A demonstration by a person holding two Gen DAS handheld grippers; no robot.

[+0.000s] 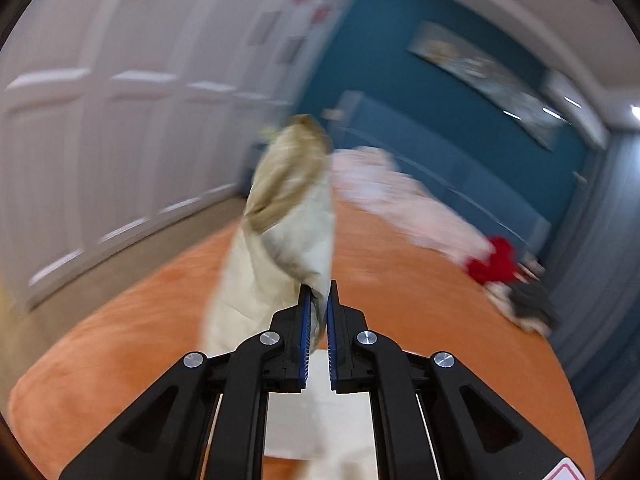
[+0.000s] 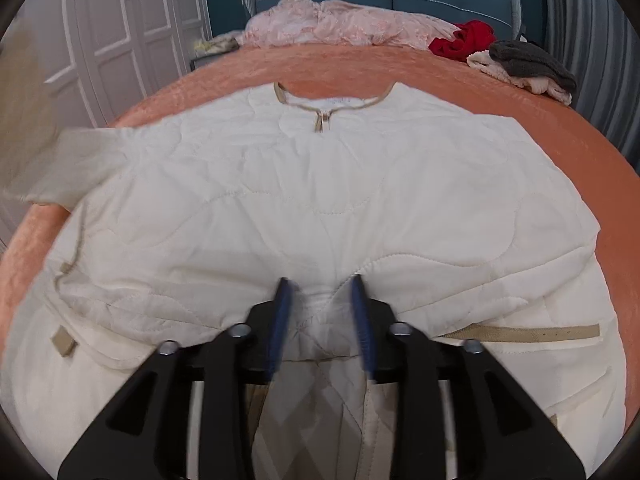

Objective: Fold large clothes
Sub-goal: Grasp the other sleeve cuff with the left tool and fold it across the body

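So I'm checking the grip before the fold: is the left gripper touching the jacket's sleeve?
Touching. The left wrist view shows the left gripper shut on the cream sleeve, cloth pinched between its blue pads.

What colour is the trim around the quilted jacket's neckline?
Tan trim on the cream quilted jacket; right wrist view.

Left gripper: 2 black angular plastic fingers lined with ribbed blue pads, 4 round silver screws across the linkage, triangular recesses in the outer arms, a red-edged white label at lower right. Right gripper: same black body, blue pads, silver screws.
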